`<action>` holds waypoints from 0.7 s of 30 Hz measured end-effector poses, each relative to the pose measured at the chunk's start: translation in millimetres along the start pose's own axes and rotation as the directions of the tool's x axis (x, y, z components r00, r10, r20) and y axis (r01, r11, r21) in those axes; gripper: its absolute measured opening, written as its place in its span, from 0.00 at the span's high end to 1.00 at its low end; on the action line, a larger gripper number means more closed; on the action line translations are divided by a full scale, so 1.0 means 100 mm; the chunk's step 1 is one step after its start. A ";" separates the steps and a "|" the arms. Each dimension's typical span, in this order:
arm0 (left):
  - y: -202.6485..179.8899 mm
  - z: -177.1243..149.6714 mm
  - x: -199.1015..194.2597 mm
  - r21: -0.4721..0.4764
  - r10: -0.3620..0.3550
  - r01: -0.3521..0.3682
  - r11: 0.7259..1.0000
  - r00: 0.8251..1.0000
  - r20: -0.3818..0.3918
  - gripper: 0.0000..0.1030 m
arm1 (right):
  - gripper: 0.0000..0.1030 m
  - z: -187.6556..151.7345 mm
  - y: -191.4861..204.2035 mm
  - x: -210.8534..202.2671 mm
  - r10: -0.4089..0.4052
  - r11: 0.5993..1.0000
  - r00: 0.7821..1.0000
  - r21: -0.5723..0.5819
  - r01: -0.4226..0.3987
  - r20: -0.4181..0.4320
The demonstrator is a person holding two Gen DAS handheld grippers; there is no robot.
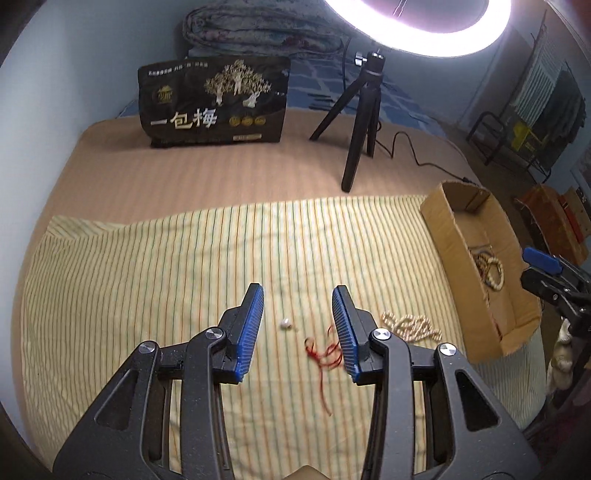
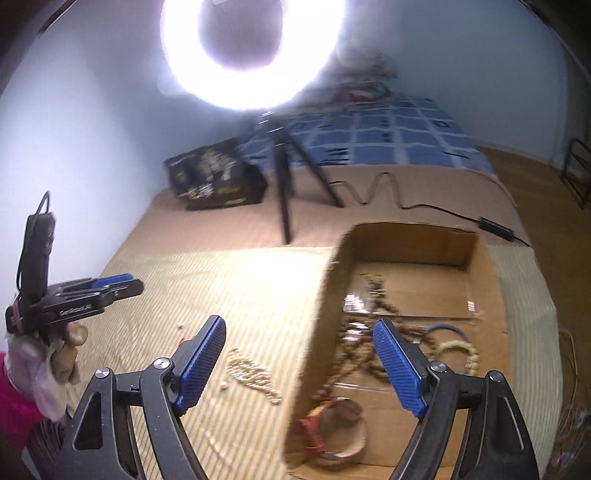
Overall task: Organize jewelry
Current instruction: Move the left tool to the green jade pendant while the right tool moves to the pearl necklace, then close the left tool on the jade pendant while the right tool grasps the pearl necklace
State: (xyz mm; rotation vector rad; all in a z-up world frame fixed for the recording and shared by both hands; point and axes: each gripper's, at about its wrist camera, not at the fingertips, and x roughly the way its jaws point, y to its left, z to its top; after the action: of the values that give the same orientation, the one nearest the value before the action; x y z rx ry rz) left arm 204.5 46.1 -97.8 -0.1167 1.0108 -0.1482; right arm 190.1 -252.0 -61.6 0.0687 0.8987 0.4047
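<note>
- The left gripper (image 1: pixel 297 317) hangs over a striped yellow cloth (image 1: pixel 147 266) spread on the bed; its blue pads stand partly apart with nothing between them.
- Under that gap, on the cloth, lie a small white bead (image 1: pixel 285 324) and, just to its right, a tangled red string (image 1: pixel 325 354).
- A pale beaded bracelet (image 1: pixel 410 326) lies on the cloth between the red string and an open cardboard box (image 1: pixel 436 221); it is close to the box wall, apart from it.
- The right gripper (image 2: pixel 299 349) hovers above the box's near left wall, its jaws spread wide and holding nothing.
- Inside the box lie dark bead strands (image 2: pixel 369 332), a cream bead bracelet (image 2: pixel 465 350), a blue ring-shaped band (image 2: pixel 448 328) and a red-and-clear bangle (image 2: pixel 332 428).
- Behind the cloth stand a black tripod (image 1: pixel 360 122) carrying a lit ring light (image 1: pixel 424 33), and a black snack bag (image 1: pixel 214 99).
- A hand (image 2: pixel 66 350) in a pale sleeve grips the left gripper's handle.
</note>
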 end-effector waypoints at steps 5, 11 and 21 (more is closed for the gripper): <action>-0.02 -0.15 0.04 0.035 -0.032 0.033 0.999 0.999 -0.026 0.62 | 0.20 -0.08 0.35 0.20 0.022 0.993 0.998 -0.115 -0.029 -0.058; -0.16 -0.32 0.20 0.095 -0.077 0.086 0.992 0.993 -0.092 0.62 | 0.41 -0.23 0.61 0.51 0.011 0.965 0.983 -0.257 -0.059 -0.184; -0.33 -0.43 0.41 0.165 -0.091 0.116 0.979 0.984 -0.154 0.67 | 0.52 -0.34 0.68 0.89 -0.015 0.938 0.950 -0.333 -0.094 -0.311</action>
State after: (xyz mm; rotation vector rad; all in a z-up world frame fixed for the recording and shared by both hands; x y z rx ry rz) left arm 187.3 5.4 -148.6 0.0007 1.1331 -0.3438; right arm 191.6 -160.0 -133.8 -0.3083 1.1248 0.6183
